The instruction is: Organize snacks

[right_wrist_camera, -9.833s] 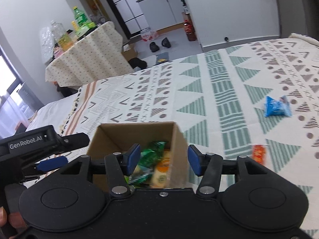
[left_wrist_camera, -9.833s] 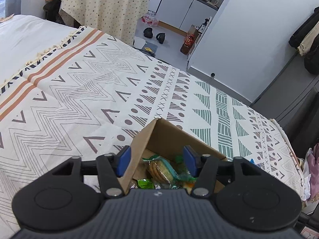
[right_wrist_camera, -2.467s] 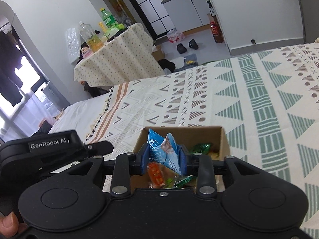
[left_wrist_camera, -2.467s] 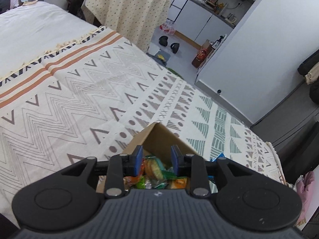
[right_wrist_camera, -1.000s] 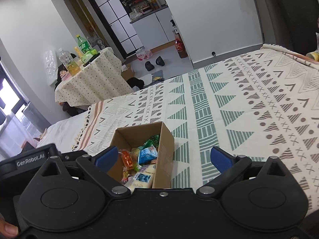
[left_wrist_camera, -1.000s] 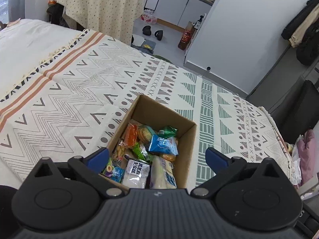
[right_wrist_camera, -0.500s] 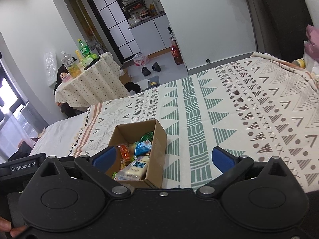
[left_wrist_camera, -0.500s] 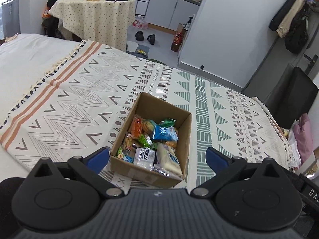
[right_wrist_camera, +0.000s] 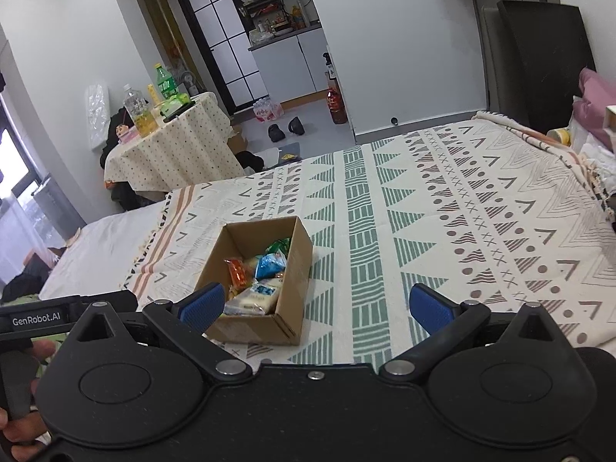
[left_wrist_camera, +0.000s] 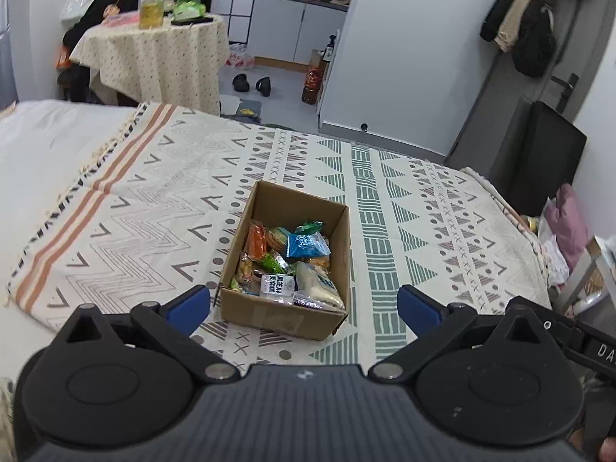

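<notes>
Left gripper (left_wrist_camera: 304,306) spread wide, grasping nothing, held above the bed (left_wrist_camera: 442,231). Right gripper (right_wrist_camera: 313,306) likewise wide apart and empty. One box (left_wrist_camera: 283,317) on the patterned blanket (left_wrist_camera: 154,208), open-topped, between both pairs of fingers in view. Inside: a heap of snack packets, exact count unclear, among them one blue bag (left_wrist_camera: 308,245), one orange packet (left_wrist_camera: 256,240), one white pack (left_wrist_camera: 317,283).
</notes>
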{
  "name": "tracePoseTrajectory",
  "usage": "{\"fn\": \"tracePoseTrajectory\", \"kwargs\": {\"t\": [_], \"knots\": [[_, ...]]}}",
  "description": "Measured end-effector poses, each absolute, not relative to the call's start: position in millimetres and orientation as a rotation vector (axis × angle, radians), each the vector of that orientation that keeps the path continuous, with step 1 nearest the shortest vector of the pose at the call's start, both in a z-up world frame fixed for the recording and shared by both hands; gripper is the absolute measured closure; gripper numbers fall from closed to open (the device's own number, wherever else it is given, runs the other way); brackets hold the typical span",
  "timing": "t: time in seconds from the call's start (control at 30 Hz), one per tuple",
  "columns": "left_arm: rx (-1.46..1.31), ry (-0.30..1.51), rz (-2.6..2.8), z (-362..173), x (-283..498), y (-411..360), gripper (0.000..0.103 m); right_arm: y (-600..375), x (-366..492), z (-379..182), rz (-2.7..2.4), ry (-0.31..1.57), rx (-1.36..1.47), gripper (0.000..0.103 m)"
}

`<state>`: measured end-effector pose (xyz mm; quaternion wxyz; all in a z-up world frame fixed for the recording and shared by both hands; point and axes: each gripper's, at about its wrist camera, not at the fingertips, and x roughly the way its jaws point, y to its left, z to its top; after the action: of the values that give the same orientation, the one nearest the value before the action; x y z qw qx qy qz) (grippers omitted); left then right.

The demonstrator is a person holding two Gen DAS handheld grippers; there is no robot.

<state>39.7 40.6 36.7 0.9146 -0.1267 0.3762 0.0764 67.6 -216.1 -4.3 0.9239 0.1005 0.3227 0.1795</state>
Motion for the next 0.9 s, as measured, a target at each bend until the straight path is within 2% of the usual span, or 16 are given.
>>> {"fn": "tracePoseTrajectory", "kwargs": {"t": [0.9], "knots": [[-0.091,0.729,0.068,55.8,-27.5,20.4,0.0,-218.9,10.6,4.1,0.348,0.628,0.092,0.0]]}}
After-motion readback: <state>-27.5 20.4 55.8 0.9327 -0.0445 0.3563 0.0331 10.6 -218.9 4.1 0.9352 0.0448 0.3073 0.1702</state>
